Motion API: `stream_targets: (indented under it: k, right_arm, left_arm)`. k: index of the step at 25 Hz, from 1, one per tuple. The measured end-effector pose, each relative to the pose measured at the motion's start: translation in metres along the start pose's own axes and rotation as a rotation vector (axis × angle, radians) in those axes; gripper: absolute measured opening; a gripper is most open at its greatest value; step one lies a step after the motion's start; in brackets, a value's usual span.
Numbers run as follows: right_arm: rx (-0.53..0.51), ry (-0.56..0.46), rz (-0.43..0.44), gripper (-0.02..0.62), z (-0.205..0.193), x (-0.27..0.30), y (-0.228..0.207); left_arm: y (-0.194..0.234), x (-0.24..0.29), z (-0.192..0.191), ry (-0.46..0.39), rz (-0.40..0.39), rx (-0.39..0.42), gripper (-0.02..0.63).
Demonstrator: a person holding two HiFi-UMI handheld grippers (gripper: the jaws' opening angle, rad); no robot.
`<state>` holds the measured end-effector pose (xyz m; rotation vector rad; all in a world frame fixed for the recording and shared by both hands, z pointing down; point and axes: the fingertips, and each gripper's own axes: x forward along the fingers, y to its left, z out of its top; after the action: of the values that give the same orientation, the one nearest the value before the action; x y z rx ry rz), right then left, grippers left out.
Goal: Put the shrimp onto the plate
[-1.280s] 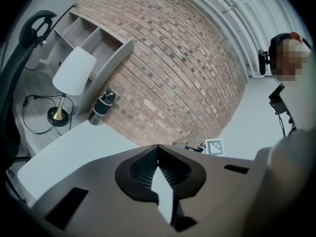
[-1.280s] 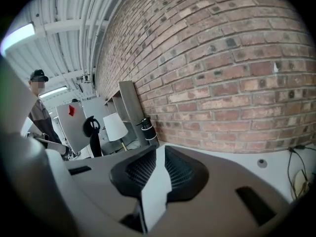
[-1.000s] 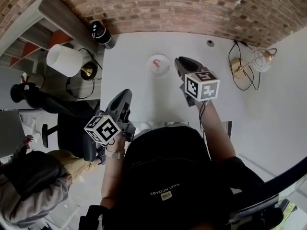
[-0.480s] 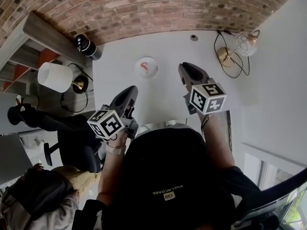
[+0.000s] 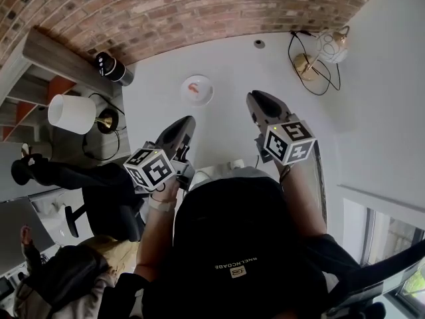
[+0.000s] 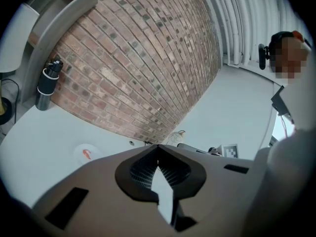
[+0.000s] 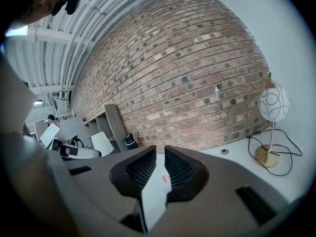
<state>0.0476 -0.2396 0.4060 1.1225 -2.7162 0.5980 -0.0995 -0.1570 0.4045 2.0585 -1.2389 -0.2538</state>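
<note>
A white plate (image 5: 197,89) is sitting on the white bench (image 5: 226,65) near the brick wall (image 5: 166,8), and the orange shrimp (image 5: 192,86) is lying on it. A dark cylindrical bottle (image 5: 109,66) is standing at the bench's left corner, and a globe-shaded lamp (image 5: 330,45) with a looping black cord (image 5: 335,78) is standing at the far right. A small round disc (image 5: 259,44) is lying by the wall between them. Nothing is standing between the grippers and the plate.

The person is holding both grippers over the near part of the bench, well apart from the plate, with the jaws pointing toward the wall. The left gripper (image 5: 186,121) is showing its jaws pressed together at the tips with nothing between them. The right gripper (image 5: 255,100) is holding its jaws a narrow slit apart, pinching nothing; the shrimp is showing far off through that slit in the right gripper view.
</note>
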Motion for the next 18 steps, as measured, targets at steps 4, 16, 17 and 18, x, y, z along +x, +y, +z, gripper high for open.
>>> stream_targets:
  k: [4,16,17,18]
  right_arm:
    - [0.012,-0.005,-0.009,0.054,-0.004,-0.005,0.003]
    - [-0.046,0.01,-0.016,0.054,-0.012,0.002,0.014]
    - [-0.045,0.01,-0.017,0.052,-0.012,0.003,0.014]
    - [-0.042,0.01,-0.017,0.054,-0.012,0.004,0.013]
  left_arm:
    - [0.0,0.003,-0.003,0.02,-0.008,0.01,0.003]
    - [0.008,0.003,0.001,0.048,-0.029,0.016,0.003]
    - [0.009,0.003,0.001,0.048,-0.029,0.017,0.003]
    - [0.009,0.002,0.002,0.048,-0.028,0.017,0.003]
